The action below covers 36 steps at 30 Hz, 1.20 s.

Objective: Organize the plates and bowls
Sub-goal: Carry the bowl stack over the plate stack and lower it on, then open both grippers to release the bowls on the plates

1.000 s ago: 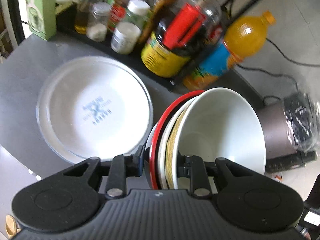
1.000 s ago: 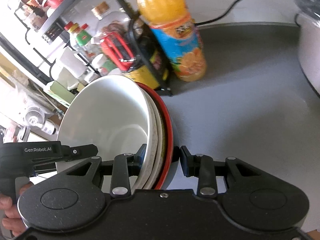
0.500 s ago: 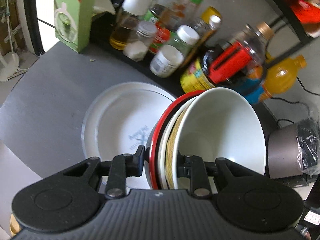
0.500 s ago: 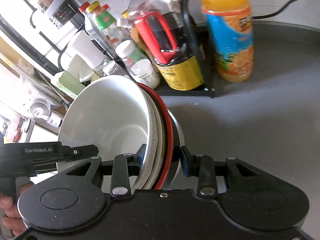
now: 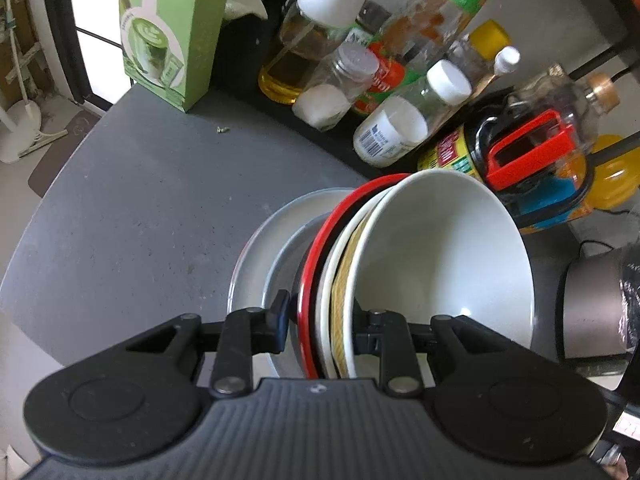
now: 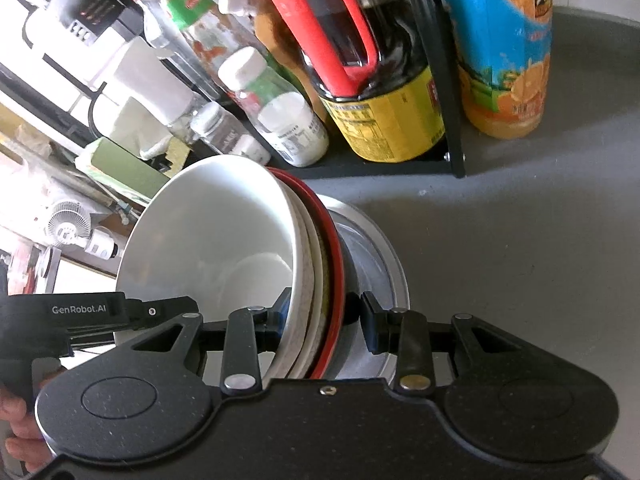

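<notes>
While both grippers share one load, the grey table (image 5: 132,216) fills most of the left wrist view and runs on under the right wrist view. A black rack (image 6: 434,60) at its far edge holds crowded bottles and jars: a dark sauce jug with a red handle (image 6: 372,64), white-capped jars (image 5: 396,124), an oil bottle (image 5: 292,68). An orange drink bottle (image 6: 504,48) stands on the table just beside the rack; a green carton (image 5: 172,28) stands at the table's far left.

A white plate (image 5: 260,248) lies flat on the table. Directly over it, tilted on edge, is the stack of bowls (image 5: 436,248): a white bowl innermost, then a cream one with a yellow band, then a red-rimmed one outermost. Whether the stack touches the plate cannot be told.

Left gripper (image 5: 322,324): jaws clamped across the near rims of the stack, one finger outside the red rim, the other inside the white bowl.

Right gripper (image 6: 324,316): jaws likewise closed on the opposite rims, one finger in the white bowl, the other behind the red-rimmed one. The left gripper's body and a hand (image 6: 18,432) show at lower left.
</notes>
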Tool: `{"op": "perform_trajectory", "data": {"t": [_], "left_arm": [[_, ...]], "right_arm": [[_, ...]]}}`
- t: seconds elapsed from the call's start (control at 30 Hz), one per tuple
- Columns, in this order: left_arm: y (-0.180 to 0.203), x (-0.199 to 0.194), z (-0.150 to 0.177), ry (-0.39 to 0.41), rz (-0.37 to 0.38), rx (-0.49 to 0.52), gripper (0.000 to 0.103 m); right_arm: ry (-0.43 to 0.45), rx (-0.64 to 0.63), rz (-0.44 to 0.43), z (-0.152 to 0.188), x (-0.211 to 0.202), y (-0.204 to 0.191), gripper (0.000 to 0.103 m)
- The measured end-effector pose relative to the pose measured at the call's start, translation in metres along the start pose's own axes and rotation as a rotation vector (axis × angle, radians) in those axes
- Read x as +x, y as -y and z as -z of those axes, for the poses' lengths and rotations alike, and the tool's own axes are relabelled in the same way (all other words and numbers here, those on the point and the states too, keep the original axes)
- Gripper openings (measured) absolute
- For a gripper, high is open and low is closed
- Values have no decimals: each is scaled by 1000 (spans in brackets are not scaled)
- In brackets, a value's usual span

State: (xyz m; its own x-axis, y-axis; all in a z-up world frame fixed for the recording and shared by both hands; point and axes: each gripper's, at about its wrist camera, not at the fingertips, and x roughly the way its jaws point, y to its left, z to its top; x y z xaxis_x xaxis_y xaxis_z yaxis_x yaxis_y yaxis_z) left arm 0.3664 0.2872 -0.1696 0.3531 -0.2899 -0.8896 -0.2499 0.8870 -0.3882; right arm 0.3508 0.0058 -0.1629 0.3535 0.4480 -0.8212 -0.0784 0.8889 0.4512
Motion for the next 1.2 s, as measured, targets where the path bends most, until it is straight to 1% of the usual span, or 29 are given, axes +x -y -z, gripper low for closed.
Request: {"op": "perform_trajectory", "data": {"t": [0.1,0.2,0.4,0.57,0.6,0.63,0.67,0.7,0.73,0.8,0.87,0.93,1.0,1.07,1.1,1.2], "left_arm": [[2,8,-4,-20,-16,39,25],[-1,15,-8,-37,-14,35,25],[1,15,-8,-24,-16,61,25],[3,14,-5,-14,-11,118,25],[2,14,-5,-16,-3,115,25],[0,13,-6,-18,5,106,26],[-1,12,-6,-14,9,98,28],[-2,9,-6,-2,11,98,29],[-2,6,-5,9,4,103,31],[0,-2,-4,33,-13,112,39],[2,-13,-2,73,-29,121,63],[5,-20,1,109,-49,152,76],[7,-23,3,112,-68,171,79],[9,-25,5,112,-87,176,79],[10,-26,6,120,-87,179,79],[12,-30,10,138,-96,176,80]], "right_arm": [[-7,5,12,2,5,1,33],[-11,8,16,4,7,1,33],[1,1,24,5,7,-1,34],[14,14,20,8,7,-1,38],[13,22,20,9,7,0,46],[13,32,24,9,5,0,59],[18,31,33,10,3,-1,64],[29,9,40,11,-1,-3,76],[44,-20,47,13,-6,-6,86],[78,-58,59,15,-15,-9,90],[95,-55,54,16,-20,-7,90],[115,-30,61,17,-25,-2,90],[137,-12,64,18,-32,3,90],[162,-6,73,21,-39,8,94],[173,-2,83,22,-43,11,97],[205,16,104,30,-56,20,98]]}}
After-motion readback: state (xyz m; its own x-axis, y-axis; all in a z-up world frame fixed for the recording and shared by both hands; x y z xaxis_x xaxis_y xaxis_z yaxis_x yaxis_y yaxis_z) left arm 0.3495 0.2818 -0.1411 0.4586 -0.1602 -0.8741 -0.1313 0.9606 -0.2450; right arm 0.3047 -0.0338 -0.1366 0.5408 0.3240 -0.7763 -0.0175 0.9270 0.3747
